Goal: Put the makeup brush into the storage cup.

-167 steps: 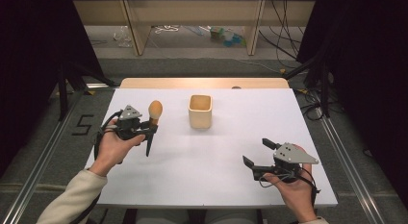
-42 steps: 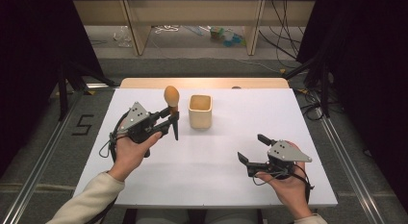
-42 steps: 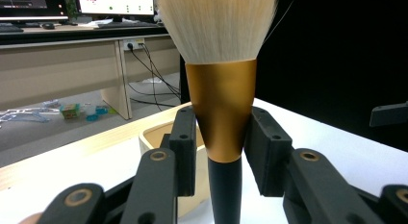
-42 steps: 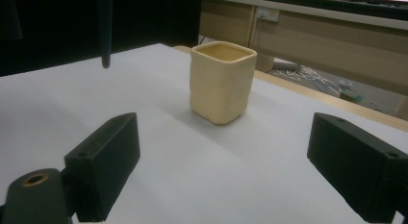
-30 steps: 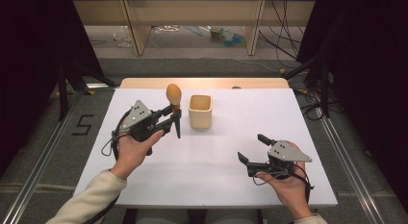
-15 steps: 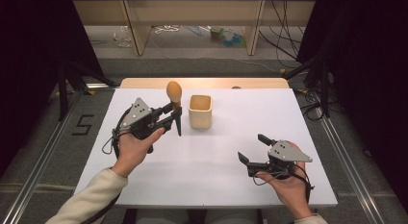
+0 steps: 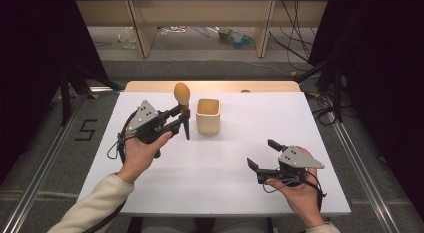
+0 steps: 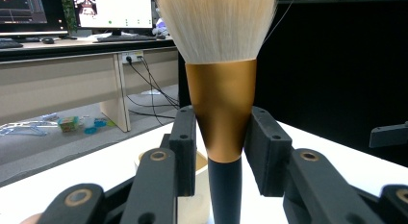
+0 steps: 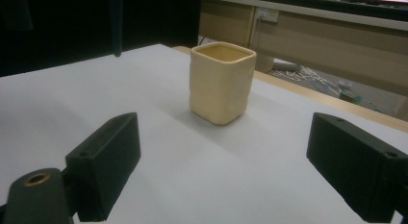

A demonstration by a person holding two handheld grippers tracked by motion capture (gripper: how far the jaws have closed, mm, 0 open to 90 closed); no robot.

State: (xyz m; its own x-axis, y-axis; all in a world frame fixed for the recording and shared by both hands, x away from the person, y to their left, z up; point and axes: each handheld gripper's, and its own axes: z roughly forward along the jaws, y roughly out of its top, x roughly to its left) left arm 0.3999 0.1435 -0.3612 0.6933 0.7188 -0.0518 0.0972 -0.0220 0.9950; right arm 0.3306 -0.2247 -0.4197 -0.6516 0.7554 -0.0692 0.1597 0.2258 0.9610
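At centre-left of the high view, the left gripper (image 7: 181,120) clamps a makeup brush (image 7: 182,95) upright, bristles up, beside the cream cup (image 7: 208,115). The right gripper (image 7: 265,155), lower right, rests wide open, empty. Next likely: lowering the brush into the cup.

— What sort of place is this?

— A lab or research workroom set up for recording, not a home. The white rectangular table (image 7: 210,168) stands inside a frame of silver metal rails (image 7: 42,158), with black curtains (image 7: 30,53) hung on both sides.

— Anything else?

— Loose black cables (image 7: 295,28) trail over the grey carpeted floor (image 7: 210,70), and a black numeral five (image 7: 86,129) is marked on it beside the table. Behind stands a long pale wooden desk (image 8: 62,84) with a white wall socket (image 8: 131,56) under its edge, and on it lit computer monitors (image 8: 115,10), a dark keyboard (image 8: 9,43) and a mouse (image 8: 47,40).
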